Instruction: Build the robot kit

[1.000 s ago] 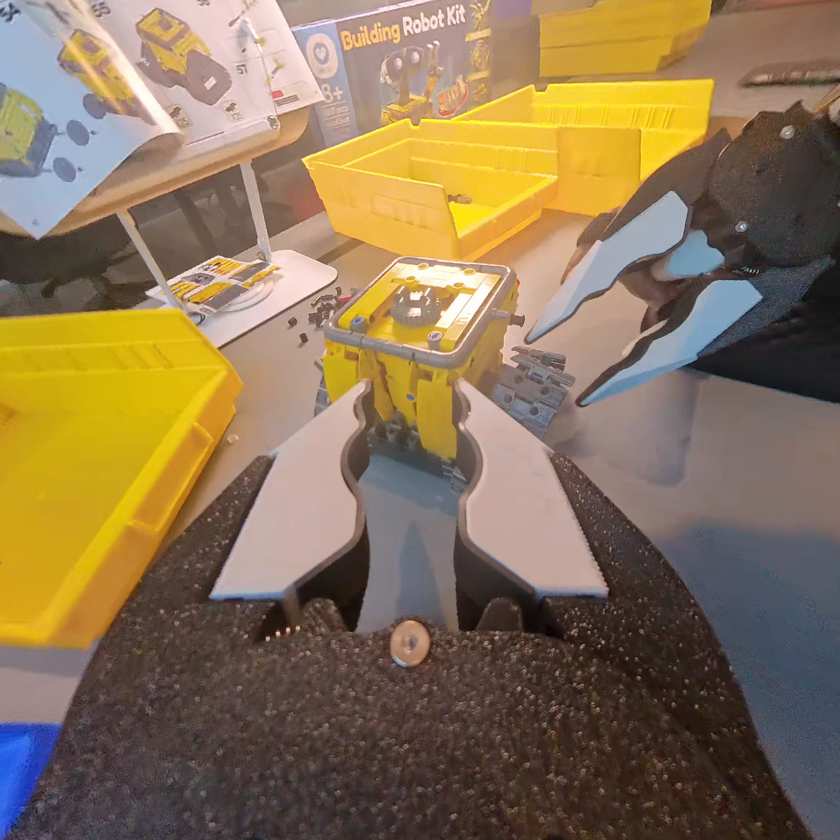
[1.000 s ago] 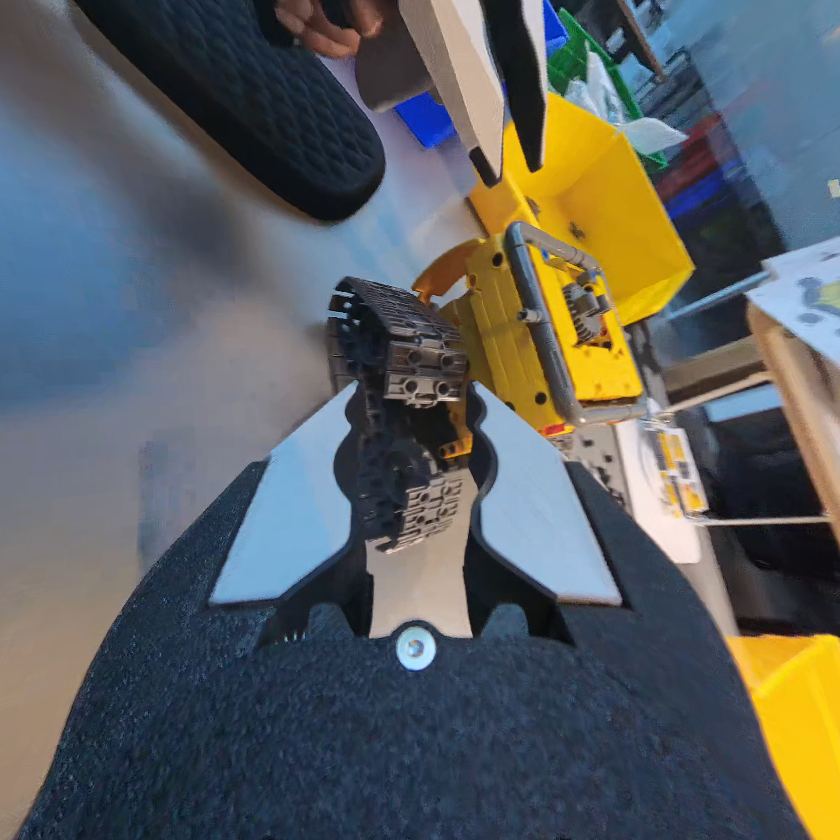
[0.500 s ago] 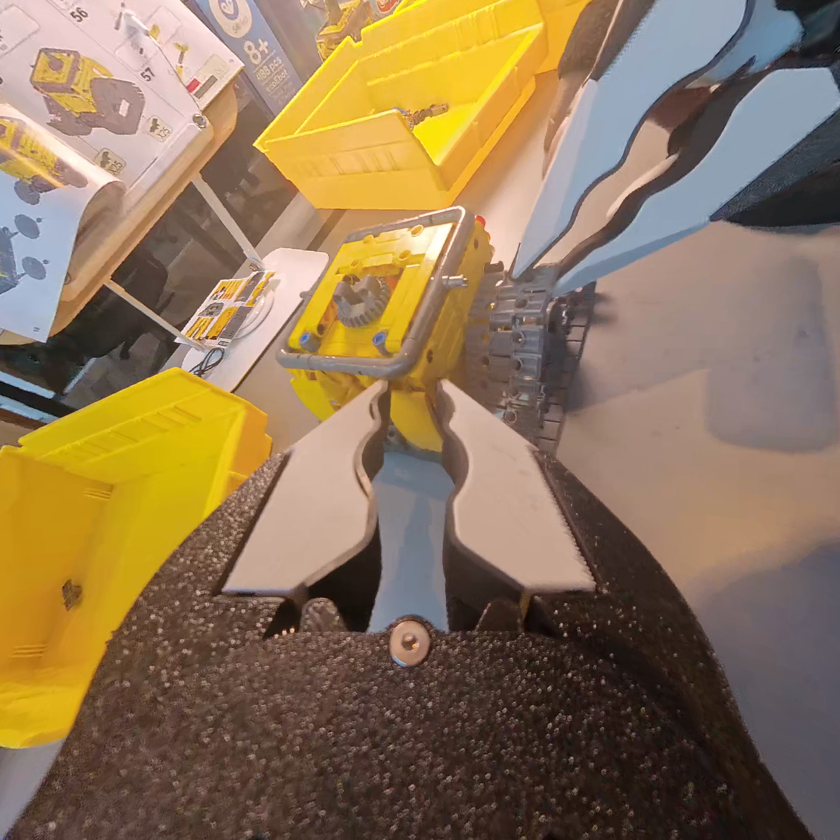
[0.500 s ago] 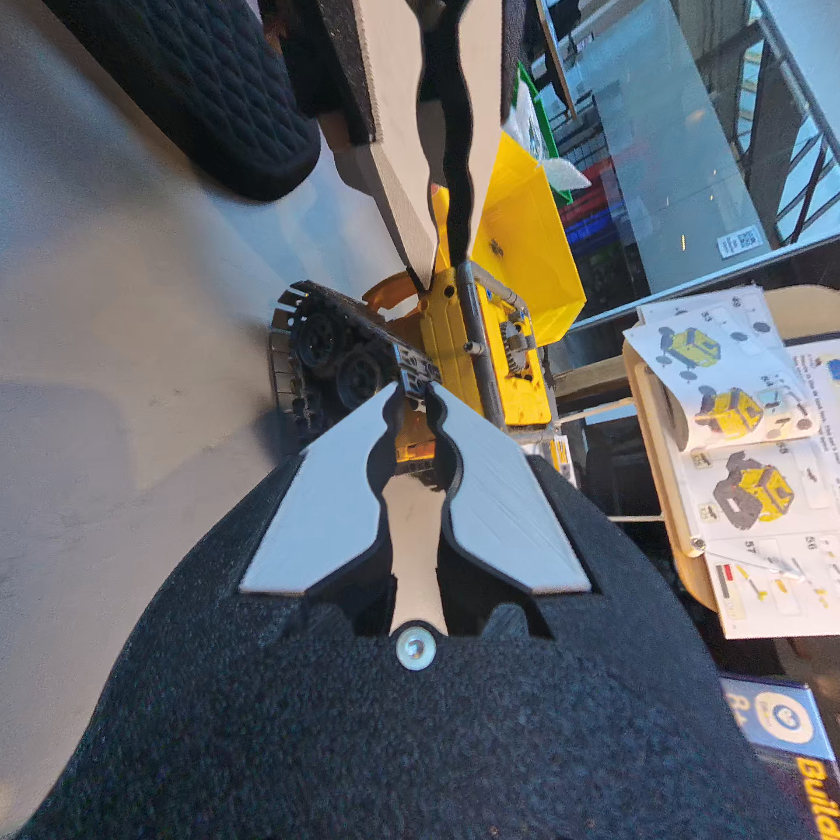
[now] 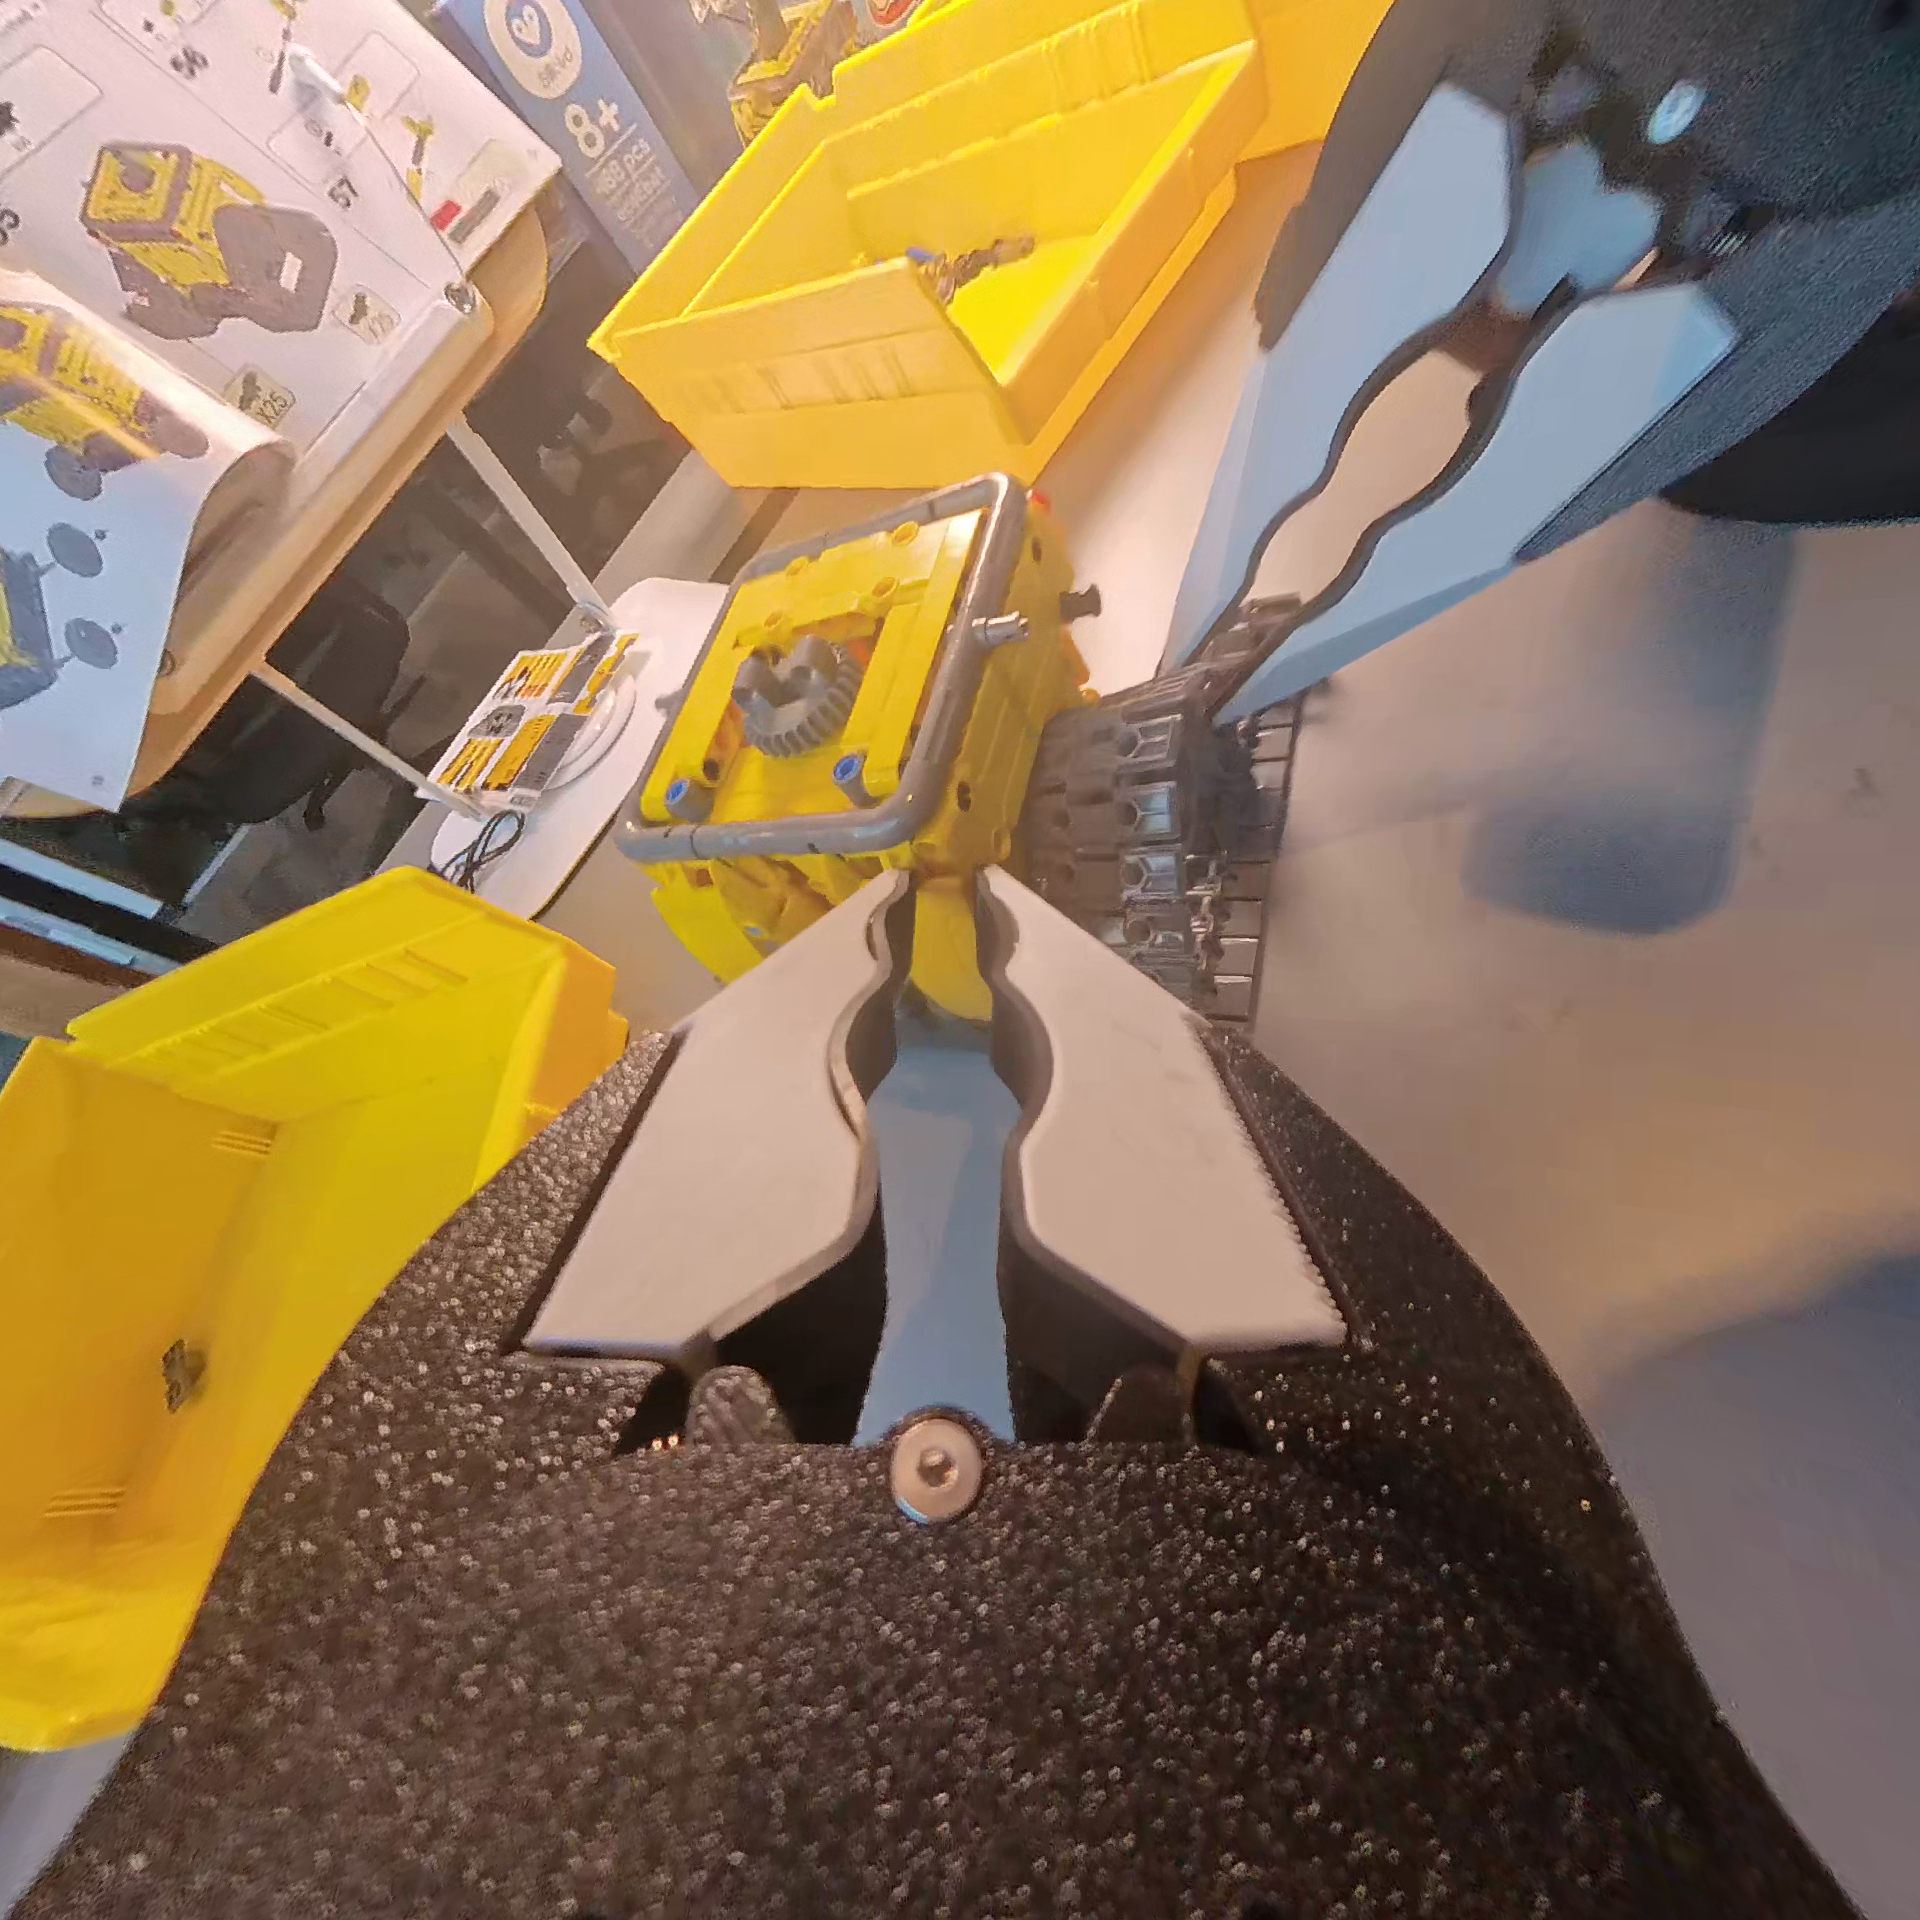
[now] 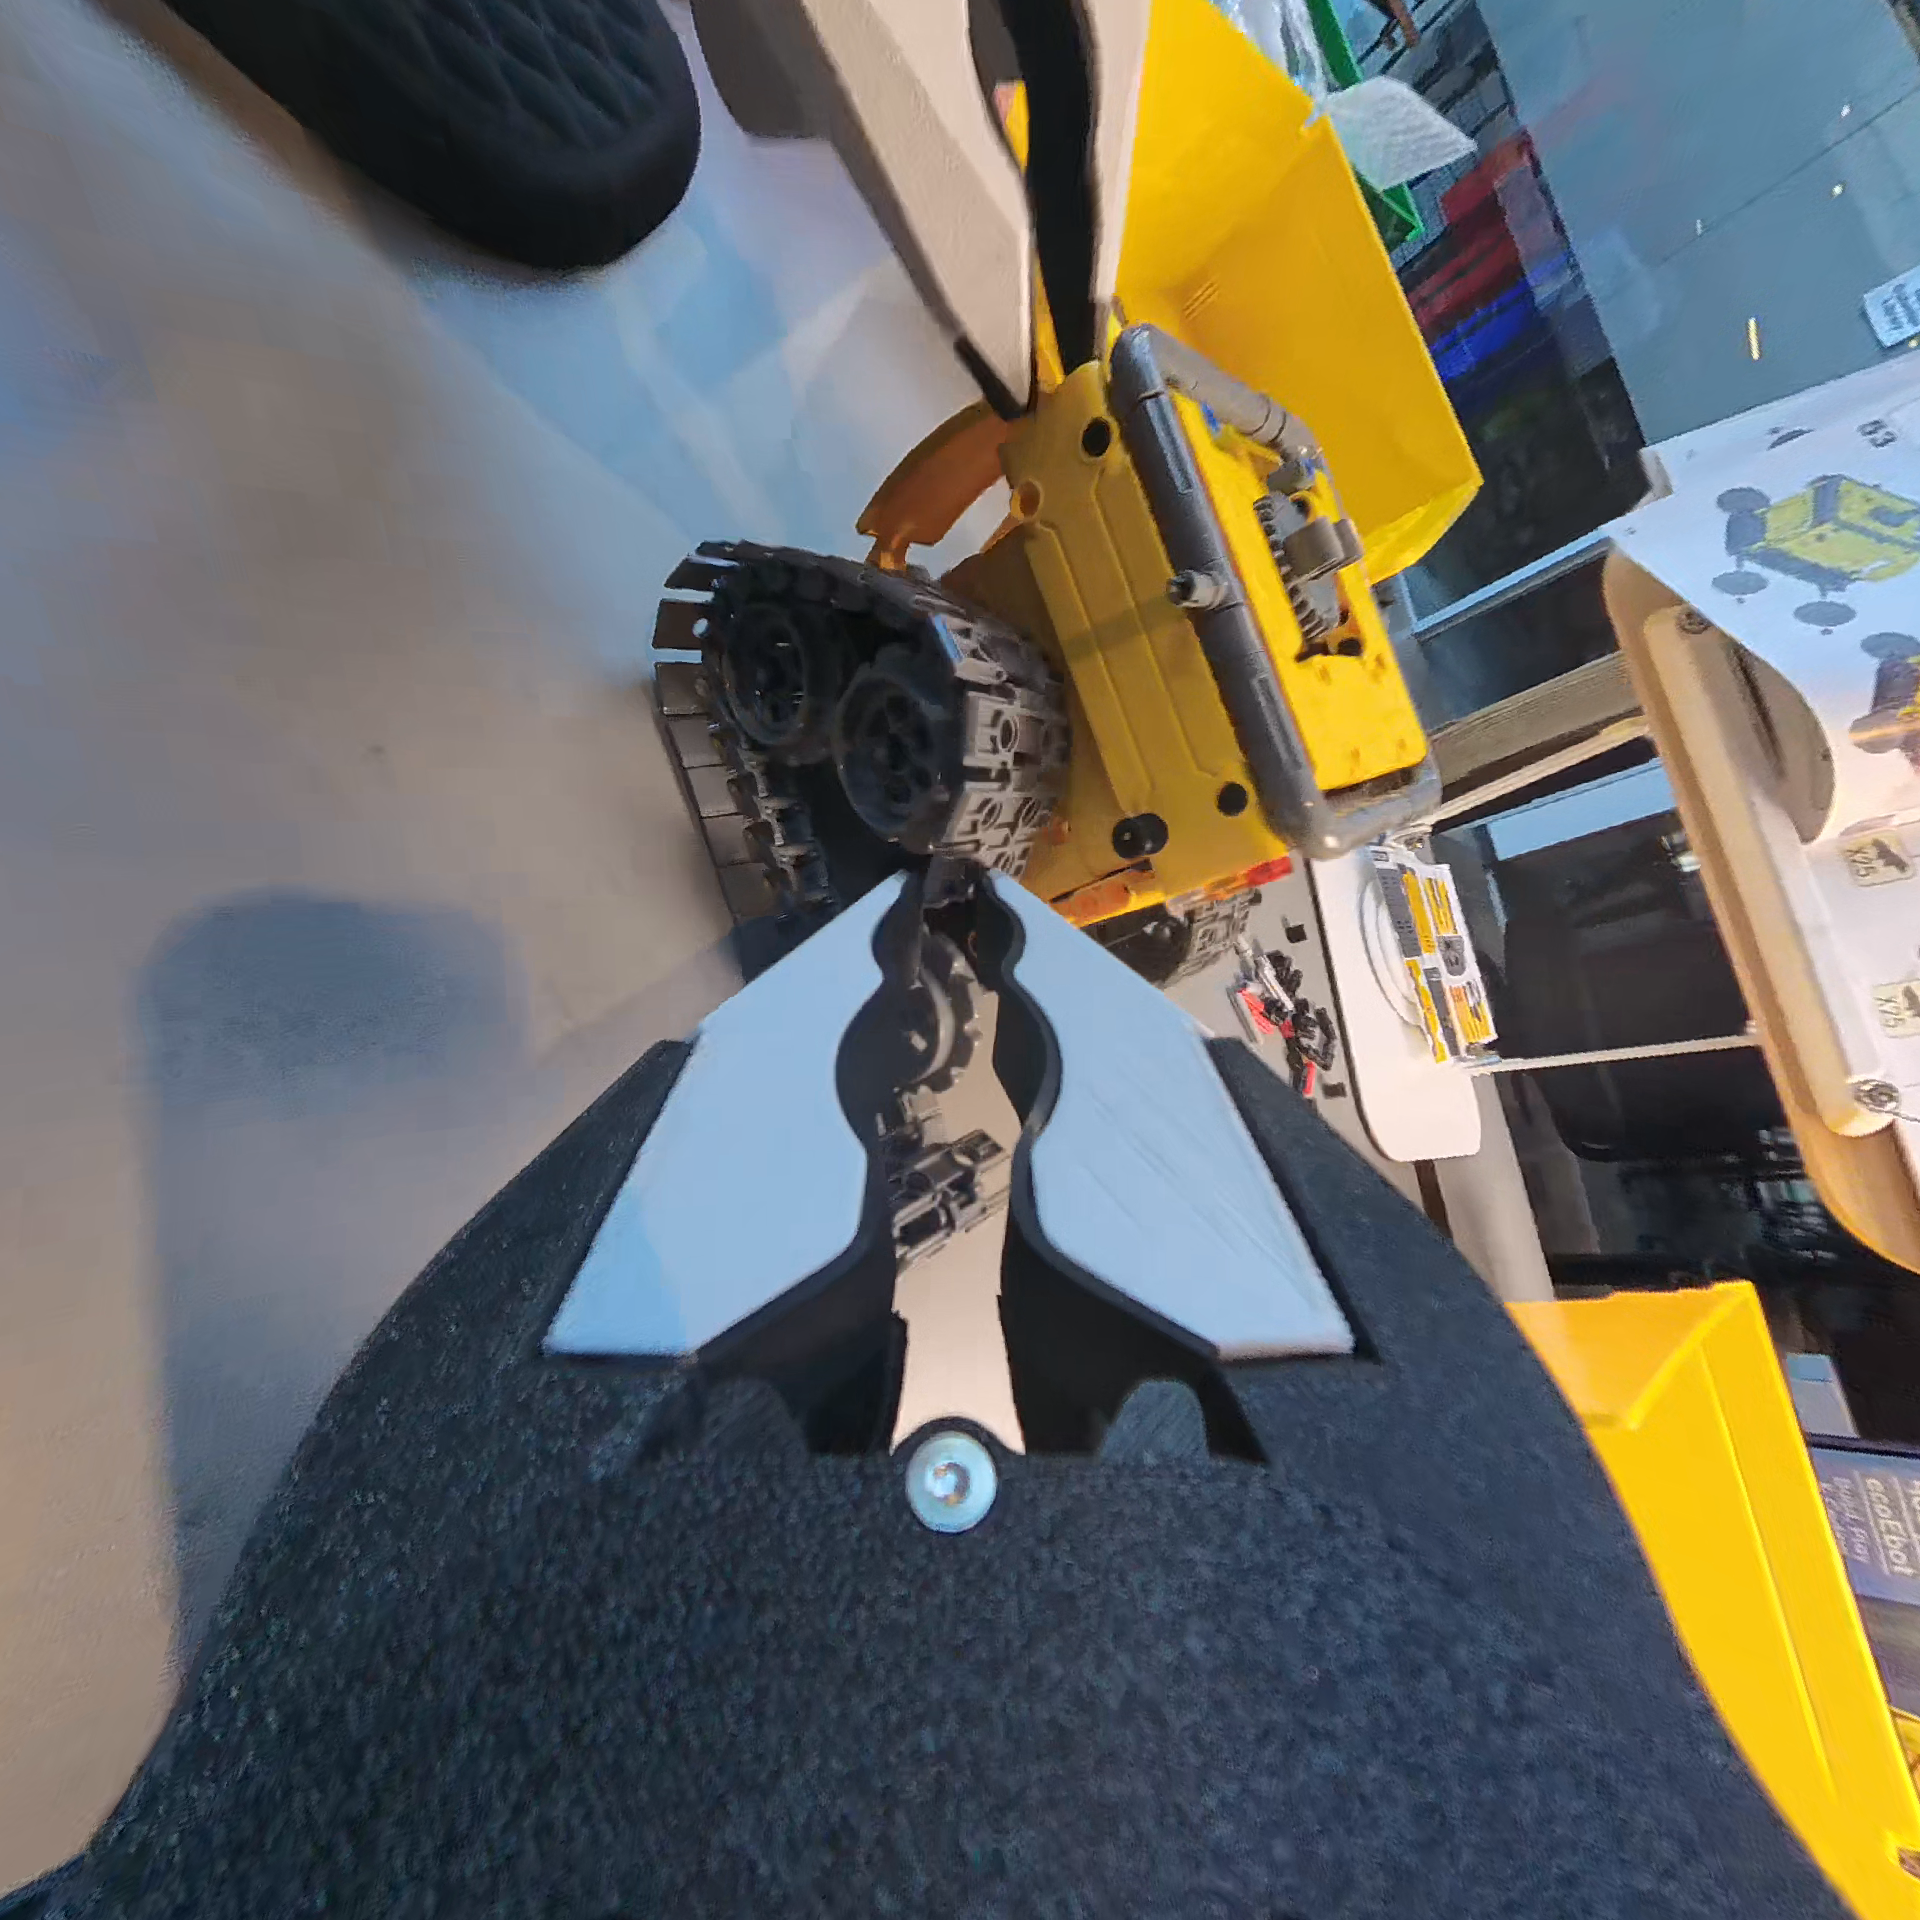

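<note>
Left gripper [image 5: 940, 883] fingers pinch the yellow model [image 5: 852, 717] (tilted); right gripper [image 6: 945, 883] clamps its track [image 6: 862, 727].

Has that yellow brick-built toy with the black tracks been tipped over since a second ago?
Yes. The yellow brick toy has tilted rightward, away from the yellow bin.

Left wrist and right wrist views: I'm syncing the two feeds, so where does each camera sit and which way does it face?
Left wrist view: sits on the left gripper, looking along its fingers at the yellow brick model; the right gripper shows upper right.
Right wrist view: sits on the right gripper, facing the model's black track; the left gripper shows at top.
Shared: the model, both grippers, the yellow bin.
</note>
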The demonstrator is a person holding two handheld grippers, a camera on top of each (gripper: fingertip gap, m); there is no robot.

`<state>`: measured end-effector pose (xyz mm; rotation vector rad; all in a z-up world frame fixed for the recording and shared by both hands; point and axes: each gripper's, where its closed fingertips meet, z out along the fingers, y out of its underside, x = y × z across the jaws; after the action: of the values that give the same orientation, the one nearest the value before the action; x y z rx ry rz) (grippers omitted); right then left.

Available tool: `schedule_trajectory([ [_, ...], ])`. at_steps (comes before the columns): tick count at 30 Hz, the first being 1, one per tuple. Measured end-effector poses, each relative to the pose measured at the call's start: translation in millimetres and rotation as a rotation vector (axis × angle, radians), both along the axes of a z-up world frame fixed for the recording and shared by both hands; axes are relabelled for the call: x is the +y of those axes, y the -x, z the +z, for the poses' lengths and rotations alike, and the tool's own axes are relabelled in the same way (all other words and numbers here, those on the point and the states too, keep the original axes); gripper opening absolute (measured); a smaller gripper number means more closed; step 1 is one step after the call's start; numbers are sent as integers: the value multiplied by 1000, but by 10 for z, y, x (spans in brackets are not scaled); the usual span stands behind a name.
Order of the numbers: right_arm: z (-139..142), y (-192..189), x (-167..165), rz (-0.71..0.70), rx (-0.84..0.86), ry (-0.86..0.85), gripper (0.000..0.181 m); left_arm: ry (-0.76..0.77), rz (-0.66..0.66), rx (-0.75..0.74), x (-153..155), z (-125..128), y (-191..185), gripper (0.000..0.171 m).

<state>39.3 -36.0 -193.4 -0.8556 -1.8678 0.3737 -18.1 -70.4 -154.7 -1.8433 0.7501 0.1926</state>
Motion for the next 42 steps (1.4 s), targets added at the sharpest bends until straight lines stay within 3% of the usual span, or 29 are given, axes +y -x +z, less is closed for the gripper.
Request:
schedule_trajectory([
  [6, -97, -61, 124, -20, -30, 13, 8, 10, -25, 49, -33, 14, -184, 17],
  [12, -171, -100, 239, -36, -64, 2, 7, -80, -6, 45, 56, 306, -121, 23],
  [17, -140, -129, 359, -32, -88, -68, 6, -37, -63, 76, 294, 343, -208, 40],
  [19, -109, -142, 437, -45, -87, -68, 5, 45, -81, 125, 400, 227, -258, 52],
  [21, -111, -157, 507, -54, -85, -70, 3, 145, -89, 206, 458, 40, -232, 47],
  [26, -45, -172, 597, -69, -39, -75, 2, 162, -119, 270, 464, 46, -242, 44],
  [28, -75, -178, 595, -65, -50, -95, 2, 193, -163, 258, 403, 30, -272, 33],
  [42, -125, -230, 643, -89, -26, -74, 0, 282, -223, 294, 306, 33, -225, 34],
])
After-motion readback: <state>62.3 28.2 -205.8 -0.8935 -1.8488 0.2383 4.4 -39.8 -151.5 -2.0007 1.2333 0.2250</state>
